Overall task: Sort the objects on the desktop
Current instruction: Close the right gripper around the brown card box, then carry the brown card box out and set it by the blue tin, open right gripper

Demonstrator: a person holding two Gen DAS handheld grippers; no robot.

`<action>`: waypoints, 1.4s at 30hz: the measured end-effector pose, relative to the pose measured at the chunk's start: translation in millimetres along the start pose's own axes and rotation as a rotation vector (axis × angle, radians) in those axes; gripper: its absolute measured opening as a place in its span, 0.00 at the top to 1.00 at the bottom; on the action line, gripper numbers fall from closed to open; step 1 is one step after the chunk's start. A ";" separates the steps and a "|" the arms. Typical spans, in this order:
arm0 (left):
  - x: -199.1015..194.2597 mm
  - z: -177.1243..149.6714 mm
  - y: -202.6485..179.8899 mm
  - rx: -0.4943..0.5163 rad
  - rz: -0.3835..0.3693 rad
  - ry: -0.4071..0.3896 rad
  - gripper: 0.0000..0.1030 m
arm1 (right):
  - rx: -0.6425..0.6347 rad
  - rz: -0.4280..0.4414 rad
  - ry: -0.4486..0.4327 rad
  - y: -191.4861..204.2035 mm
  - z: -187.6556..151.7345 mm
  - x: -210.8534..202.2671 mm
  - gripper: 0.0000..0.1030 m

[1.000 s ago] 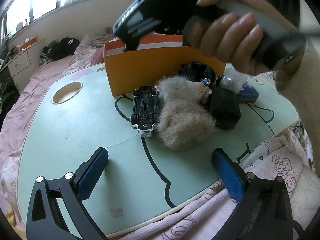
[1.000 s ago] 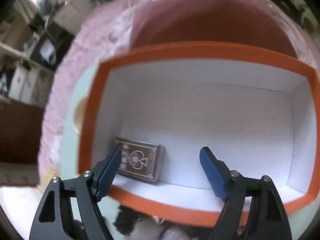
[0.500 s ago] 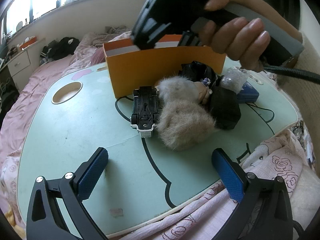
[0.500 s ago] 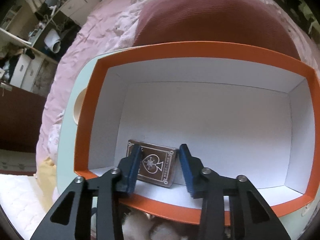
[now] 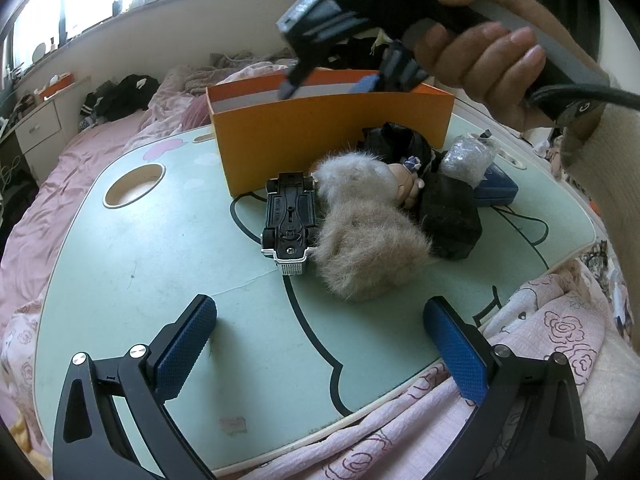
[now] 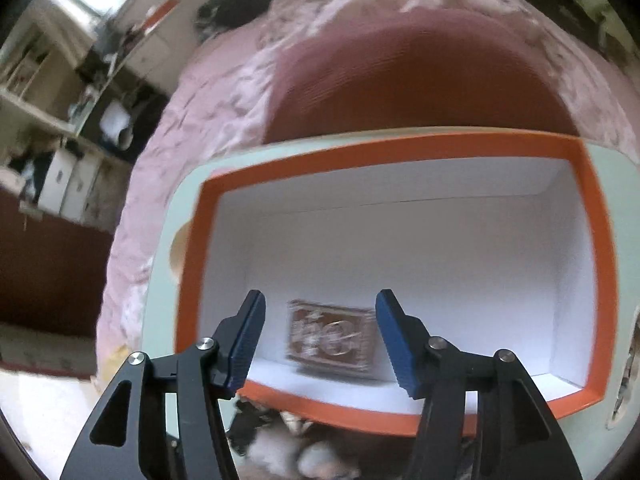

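Though blurred, card box (image 6: 333, 339) in orange box (image 6: 394, 148).

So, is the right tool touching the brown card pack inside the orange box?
Apart. The right wrist view shows the right tool opening, blue pads clear of the brown card pack lying in the orange box.

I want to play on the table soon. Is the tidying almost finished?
Not yet. Done: one card pack lies inside the orange box. In hand: nothing; the right tongs are opening above the pack, and the left tongs wait open and empty. Left: the toy car, fluffy doll, black bag, silvery packet and blue case still sit on the table.
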State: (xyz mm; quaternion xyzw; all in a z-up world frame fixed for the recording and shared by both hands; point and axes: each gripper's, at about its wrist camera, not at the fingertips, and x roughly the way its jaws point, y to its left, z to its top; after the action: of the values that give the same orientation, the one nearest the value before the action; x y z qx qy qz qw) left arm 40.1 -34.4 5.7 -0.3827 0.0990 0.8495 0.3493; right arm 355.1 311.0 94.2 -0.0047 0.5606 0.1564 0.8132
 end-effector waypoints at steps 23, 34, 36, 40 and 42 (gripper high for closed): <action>-4.2 1.6 -4.3 0.005 -0.009 -0.003 0.00 | -0.159 -0.210 0.032 6.1 -9.7 16.8 0.47; -4.1 1.3 -3.8 0.009 -0.011 -0.002 0.00 | -0.207 0.081 -0.265 -31.4 -88.7 -112.9 0.47; -3.9 1.1 -3.2 0.011 -0.012 -0.002 0.00 | -0.252 0.063 -0.258 -42.3 -117.0 -111.8 0.46; -4.1 0.9 -2.7 0.011 -0.012 -0.001 0.00 | -0.295 0.005 -0.209 -63.3 -167.2 -97.2 0.46; -5.4 1.4 -3.9 0.012 -0.012 0.000 0.00 | -0.310 -0.063 -0.168 -66.0 -179.7 -77.8 0.45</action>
State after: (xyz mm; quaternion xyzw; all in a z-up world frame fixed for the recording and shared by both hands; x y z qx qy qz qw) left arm 44.4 -33.7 11.0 -0.3812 0.1019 0.8467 0.3568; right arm 183.6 196.0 87.5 -0.1345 0.4596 0.2153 0.8511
